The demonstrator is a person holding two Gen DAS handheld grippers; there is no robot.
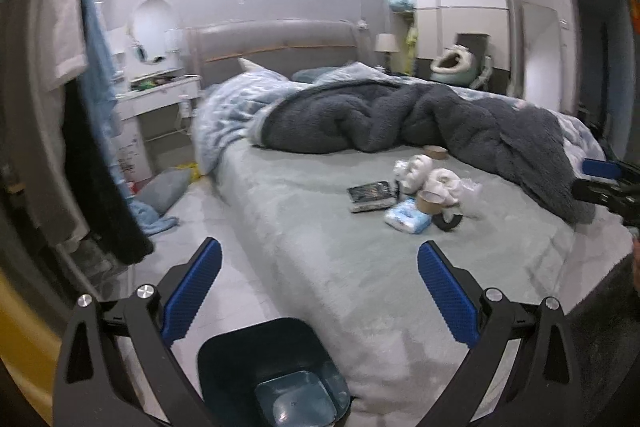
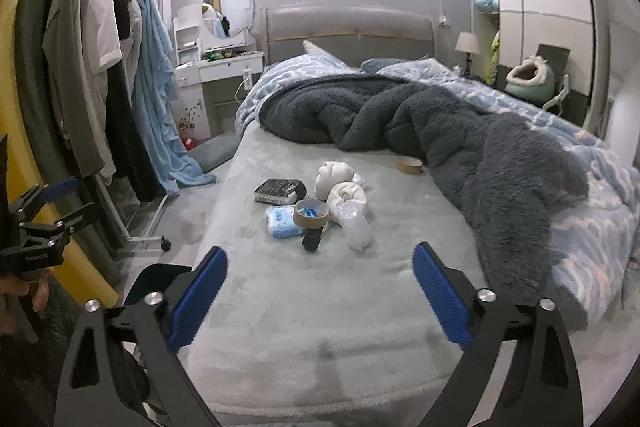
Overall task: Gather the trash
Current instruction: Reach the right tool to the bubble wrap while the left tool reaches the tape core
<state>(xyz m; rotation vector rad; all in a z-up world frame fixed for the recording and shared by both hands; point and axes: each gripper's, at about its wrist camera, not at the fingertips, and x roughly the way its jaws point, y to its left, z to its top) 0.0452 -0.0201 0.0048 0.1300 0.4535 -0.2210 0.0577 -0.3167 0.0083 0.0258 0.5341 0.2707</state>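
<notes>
A dark teal trash bin (image 1: 276,371) stands on the floor at the foot of the bed, just below my open, empty left gripper (image 1: 320,287); its rim shows in the right wrist view (image 2: 160,277). On the grey-green bedsheet (image 2: 320,307) lies a cluster: a brown tape roll (image 2: 311,214), a blue tissue pack (image 2: 282,221), a clear plastic bottle (image 2: 354,223), a black tape roll (image 2: 312,241), white plush slippers (image 2: 340,183) and a dark book (image 2: 280,190). A second brown tape roll (image 2: 410,165) lies by the blanket. My right gripper (image 2: 320,287) is open and empty above the bed's foot.
A dark grey blanket (image 2: 440,131) and blue duvet (image 2: 600,211) cover the bed's far and right side. A clothes rack (image 2: 112,87) stands on the left, a white dressing table (image 2: 220,67) behind it. A wardrobe (image 2: 540,27) is at the back right.
</notes>
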